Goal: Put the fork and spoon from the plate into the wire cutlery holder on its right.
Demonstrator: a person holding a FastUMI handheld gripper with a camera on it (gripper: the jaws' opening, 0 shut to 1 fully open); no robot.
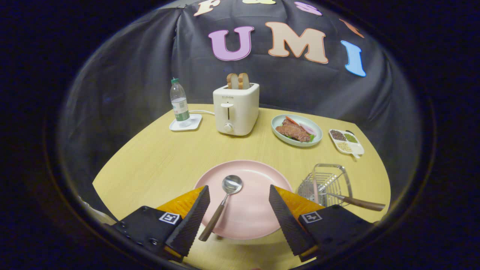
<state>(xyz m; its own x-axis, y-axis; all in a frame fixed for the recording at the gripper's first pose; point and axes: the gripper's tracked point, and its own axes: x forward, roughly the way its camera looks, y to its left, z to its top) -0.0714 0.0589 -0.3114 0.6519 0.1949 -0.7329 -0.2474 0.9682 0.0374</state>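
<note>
Gripper spread wide over the plate, holding nothing

Spoon lies on the plate between the fingers, bowl ahead, handle past the near rim. Holder stands just right of the plate near the table's right edge, with the fork in it, handle sticking out right. Toaster, bottle and a food plate sit along the far edge

Two plates — one spoon, one fork, one toaster, one bottle.
</note>
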